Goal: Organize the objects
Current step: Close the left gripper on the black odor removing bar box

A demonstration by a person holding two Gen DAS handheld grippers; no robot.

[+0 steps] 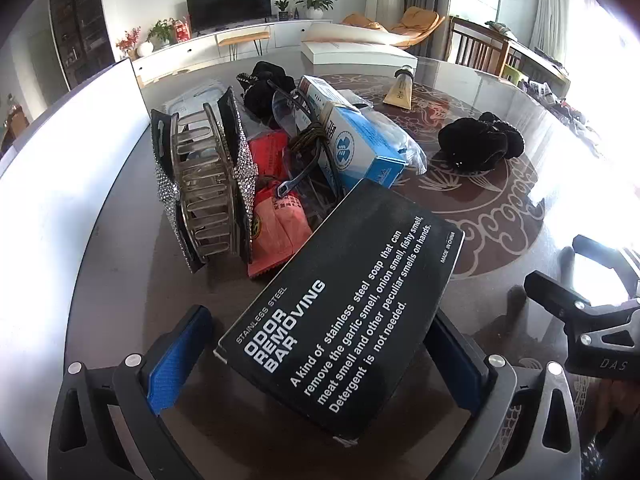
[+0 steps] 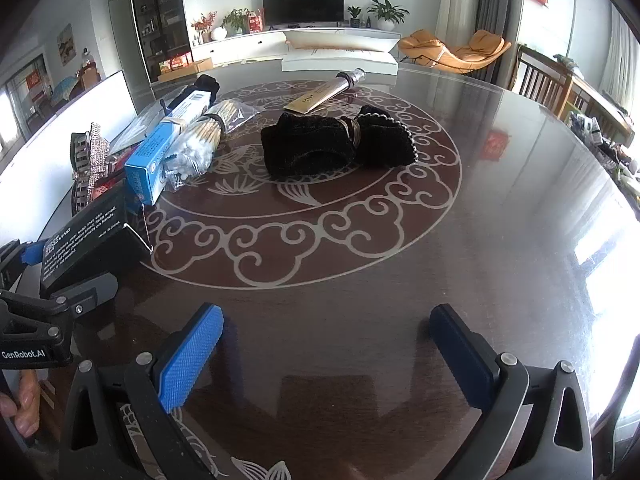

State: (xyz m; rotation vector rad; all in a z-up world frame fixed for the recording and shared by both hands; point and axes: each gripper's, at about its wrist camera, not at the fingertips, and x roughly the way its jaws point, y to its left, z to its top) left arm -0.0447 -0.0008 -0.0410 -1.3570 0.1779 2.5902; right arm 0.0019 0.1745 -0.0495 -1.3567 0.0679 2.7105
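Progress: approx. halfway, judging by pile (image 1: 256,160) vs. strays.
Left gripper (image 1: 320,364): fingers holding black cardboard soap box (image 1: 344,300).
Right gripper (image 2: 326,354): fingers wide, empty.
Left on bench (image 2: 500,220): black knit cloth (image 2: 336,144), yellow tube (image 2: 320,98).

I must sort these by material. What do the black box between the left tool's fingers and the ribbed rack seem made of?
Black box: likely matte printed cardboard, with folded flap edges. Ribbed rack: apparently polished metal, shiny and reflective, with slotted bars.
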